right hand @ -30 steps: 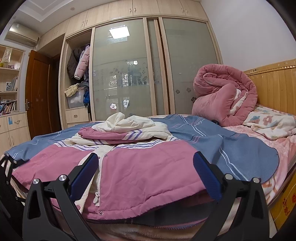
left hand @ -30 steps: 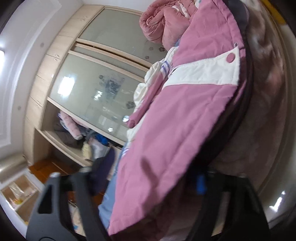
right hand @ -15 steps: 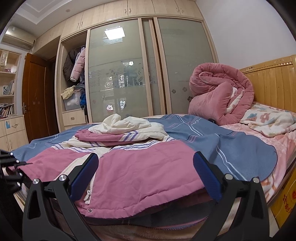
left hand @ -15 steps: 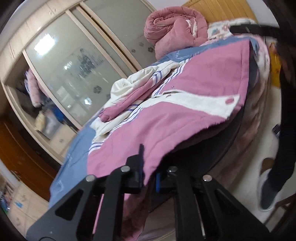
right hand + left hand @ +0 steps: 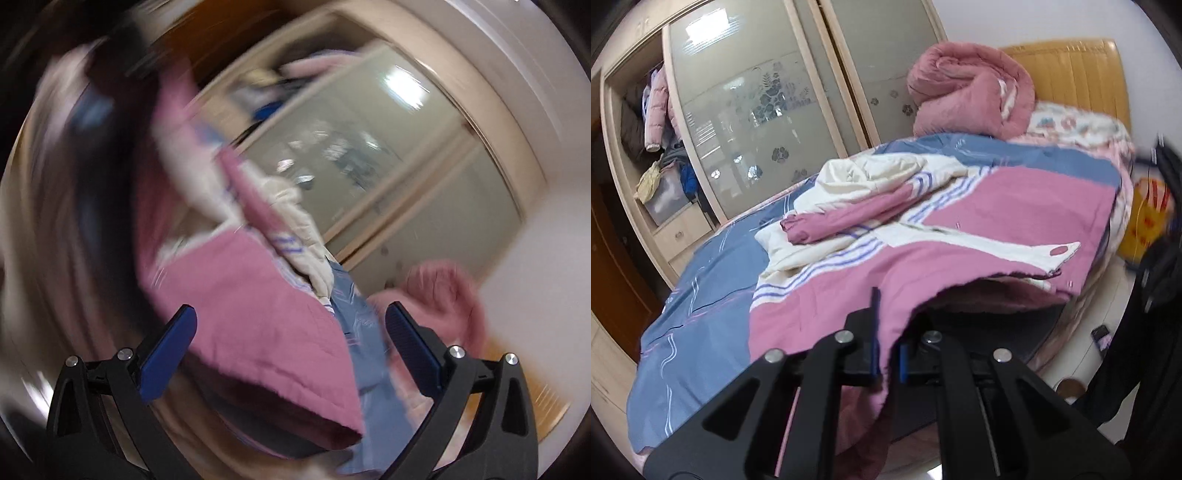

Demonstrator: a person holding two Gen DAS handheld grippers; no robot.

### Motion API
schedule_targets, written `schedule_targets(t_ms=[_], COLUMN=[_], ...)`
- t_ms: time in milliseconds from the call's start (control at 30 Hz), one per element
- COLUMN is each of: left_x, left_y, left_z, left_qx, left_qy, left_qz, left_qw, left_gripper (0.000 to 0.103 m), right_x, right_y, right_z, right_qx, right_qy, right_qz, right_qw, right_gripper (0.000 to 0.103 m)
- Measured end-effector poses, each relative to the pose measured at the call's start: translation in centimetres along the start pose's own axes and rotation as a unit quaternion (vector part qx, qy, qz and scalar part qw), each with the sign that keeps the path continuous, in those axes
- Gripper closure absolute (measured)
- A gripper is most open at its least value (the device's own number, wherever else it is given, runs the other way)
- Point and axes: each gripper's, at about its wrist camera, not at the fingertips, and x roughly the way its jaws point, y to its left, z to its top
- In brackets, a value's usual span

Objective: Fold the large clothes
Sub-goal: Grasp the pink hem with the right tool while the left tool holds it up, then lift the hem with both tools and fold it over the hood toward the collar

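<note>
A large pink and cream jacket (image 5: 979, 221) with blue stripes lies spread on the bed over a blue sheet (image 5: 701, 306). My left gripper (image 5: 886, 347) is shut on the jacket's pink hem at its near left corner and lifts that edge a little. My right gripper (image 5: 291, 347) is open and empty, its blue pads wide apart. The right wrist view is tilted and heavily blurred. In it the jacket's pink panel (image 5: 258, 332) lies just past the open fingers, with its corner between them.
A rolled pink quilt (image 5: 967, 92) sits at the wooden headboard (image 5: 1071, 74). A sliding-door wardrobe (image 5: 768, 99) stands behind the bed, with an open shelf of clothes at its left. A dark figure (image 5: 1145, 295) and a yellow bag (image 5: 1145, 221) are at the bed's right side.
My left gripper has closed on the jacket hem and swung upright, raising the edge. My right gripper has rolled and moved fast, so its view is now tilted and blurred; it stays open.
</note>
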Motion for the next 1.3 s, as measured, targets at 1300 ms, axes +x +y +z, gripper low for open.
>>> schedule_targets(t_ms=[1300], left_x=[0.9], left_y=[-0.4], left_z=[0.1], left_qx=[0.019], left_qy=[0.009], left_qz=[-0.001], left_qw=[0.9998], left_gripper=[0.095], right_x=[9.2], right_y=[3.2], right_z=[-7.3], right_qx=[-0.239], right_qy=[0.065], right_qz=[-0.158], right_qw=[0.956], right_gripper=[0.041])
